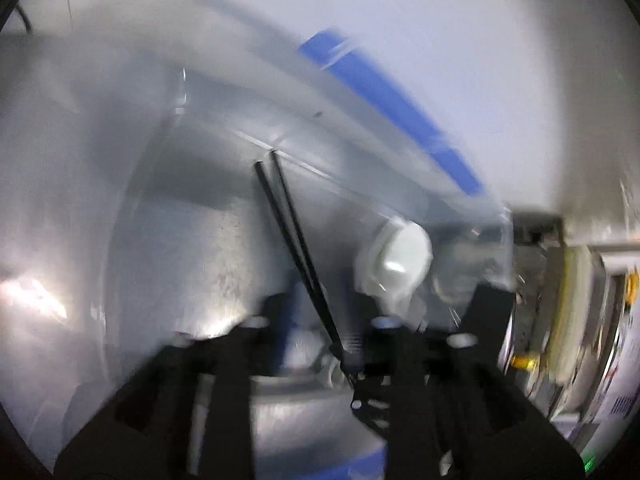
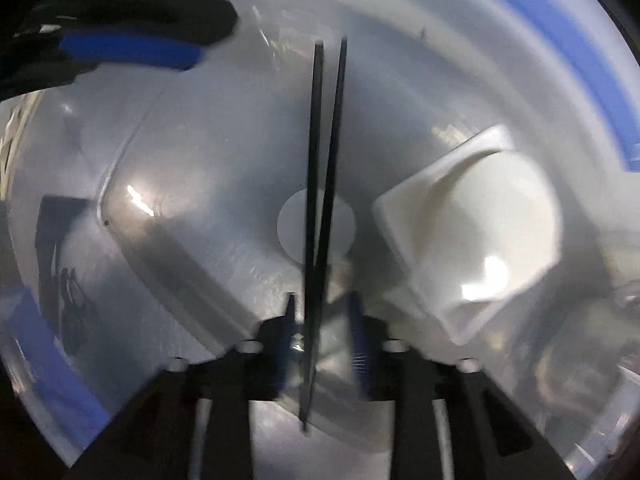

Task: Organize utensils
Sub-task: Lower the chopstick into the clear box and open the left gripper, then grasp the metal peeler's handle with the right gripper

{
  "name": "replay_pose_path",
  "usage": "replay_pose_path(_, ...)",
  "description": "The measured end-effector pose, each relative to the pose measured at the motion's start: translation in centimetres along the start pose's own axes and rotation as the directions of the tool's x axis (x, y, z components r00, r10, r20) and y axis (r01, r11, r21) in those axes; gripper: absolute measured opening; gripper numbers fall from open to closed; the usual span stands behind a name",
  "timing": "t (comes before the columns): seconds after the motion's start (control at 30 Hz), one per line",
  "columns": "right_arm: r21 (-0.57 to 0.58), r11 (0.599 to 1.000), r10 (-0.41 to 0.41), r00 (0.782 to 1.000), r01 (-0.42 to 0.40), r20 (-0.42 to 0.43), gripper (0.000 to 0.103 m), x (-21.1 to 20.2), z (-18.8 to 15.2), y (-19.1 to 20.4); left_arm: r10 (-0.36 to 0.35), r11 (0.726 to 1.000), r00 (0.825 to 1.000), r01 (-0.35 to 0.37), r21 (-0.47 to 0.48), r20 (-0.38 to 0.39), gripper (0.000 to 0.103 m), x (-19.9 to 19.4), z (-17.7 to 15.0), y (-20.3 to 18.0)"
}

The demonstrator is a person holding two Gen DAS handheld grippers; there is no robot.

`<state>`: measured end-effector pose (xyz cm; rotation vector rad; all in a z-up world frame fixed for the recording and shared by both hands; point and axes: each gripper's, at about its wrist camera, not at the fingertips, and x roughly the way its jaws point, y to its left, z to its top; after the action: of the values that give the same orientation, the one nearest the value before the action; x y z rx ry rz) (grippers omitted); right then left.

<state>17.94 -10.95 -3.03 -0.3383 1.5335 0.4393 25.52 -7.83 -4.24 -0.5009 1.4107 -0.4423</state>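
black chopsticks (image 2: 320, 208) between right gripper (image 2: 322, 320) fingers; no legible writing.

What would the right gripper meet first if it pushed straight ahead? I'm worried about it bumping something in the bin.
Most likely the black chopsticks lying between the right gripper fingers, then the bin's floor. The white dish sits off to the right. Depth is blurry.

Right wrist view: chopsticks (image 2: 320, 216) lie inside the bin (image 2: 188, 184), running 6 to 12 o'clock across its floor. Dish (image 2: 472, 236) sits in the bin at 3 o'clock of them, just beside. Left tongs (image 2: 132, 46) at 10 o'clock, over the bin wall.
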Motion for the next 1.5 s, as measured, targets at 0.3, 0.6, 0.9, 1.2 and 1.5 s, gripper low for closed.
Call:
replay_pose_path(0.3, -0.228, 0.949, 0.296, 0.858, -0.215, 0.420, 0.050, -15.7, -12.3, 10.3, -0.050, 0.972, 0.918, -0.045, 0.229, 0.394, 0.061, -18.6, -14.8, 1.6)
replay_pose_path(0.6, -0.045, 0.921, 0.389, 0.917, -0.386, 0.085, 0.040, 1.3, -11.9, 21.9, 0.252, 0.967, 0.897, -0.219, -0.131, 0.362, 0.063, -18.9, -24.1, 14.6)
replay_pose_path(0.9, 0.043, 0.936, 0.347, 0.935, -0.350, 0.076, 0.040, 2.9, -10.2, 24.9, 0.257, 0.957, 0.915, -0.197, -0.213, 0.312, 0.063, -18.1, -28.5, 17.4)
replay_pose_path(1.2, -0.005, 0.977, 0.213, 0.968, -0.214, 0.133, 0.018, 4.4, -9.1, 26.0, 0.215, 0.968, 0.932, -0.163, -0.192, 0.290, 0.063, -16.9, -28.8, 16.9)
replay_pose_path(1.5, -0.006, 0.972, 0.234, 0.969, -0.234, 0.075, 0.003, 4.7, -11.7, 21.4, 0.112, 0.989, 0.977, -0.093, -0.114, 0.179, 0.063, -12.5, -28.0, 15.0)
